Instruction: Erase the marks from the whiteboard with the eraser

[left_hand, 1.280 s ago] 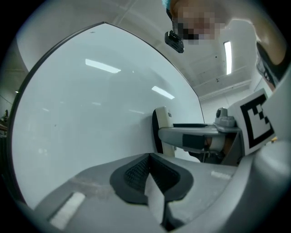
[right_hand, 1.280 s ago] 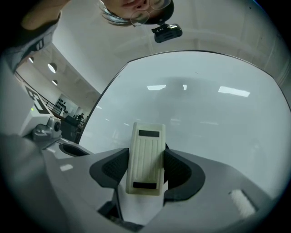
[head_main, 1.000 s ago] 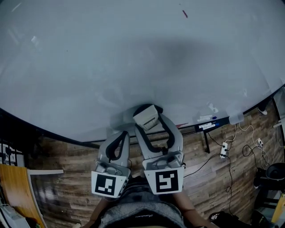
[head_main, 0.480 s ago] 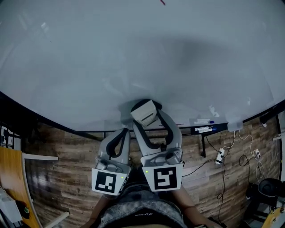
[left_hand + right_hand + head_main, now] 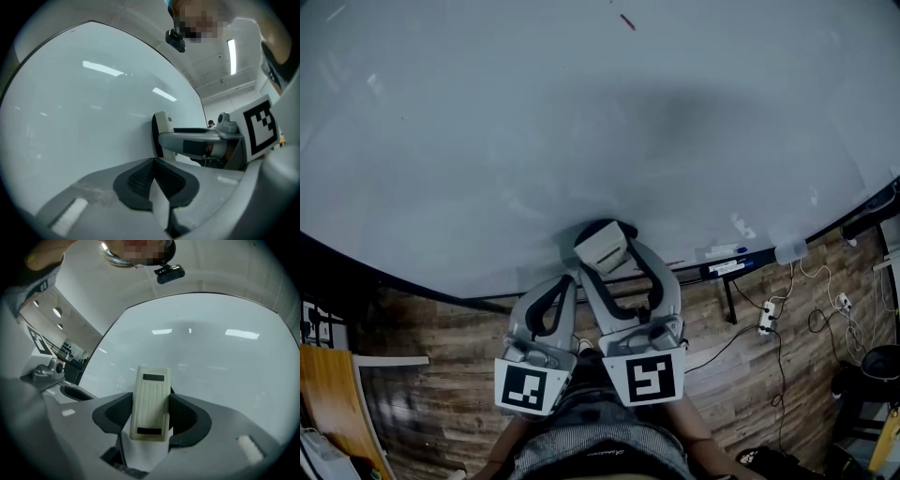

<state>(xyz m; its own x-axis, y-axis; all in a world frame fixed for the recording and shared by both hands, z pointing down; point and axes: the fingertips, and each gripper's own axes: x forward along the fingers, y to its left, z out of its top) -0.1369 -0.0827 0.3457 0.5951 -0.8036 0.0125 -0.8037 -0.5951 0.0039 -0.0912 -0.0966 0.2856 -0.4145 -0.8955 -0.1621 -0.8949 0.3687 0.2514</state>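
One cream, ribbed eraser (image 5: 150, 401) sits clamped in right gripper (image 5: 151, 417) jaws; left gripper (image 5: 154, 180) jaws together.

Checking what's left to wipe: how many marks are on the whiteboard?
1: a red mark high on the whiteboard, well above the eraser. Fainter ones may not show.

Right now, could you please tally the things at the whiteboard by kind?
Grippers: 2 (left gripper, right gripper)
Eraser: 1
Whiteboard: 1
Red mark: 1
Total: 5
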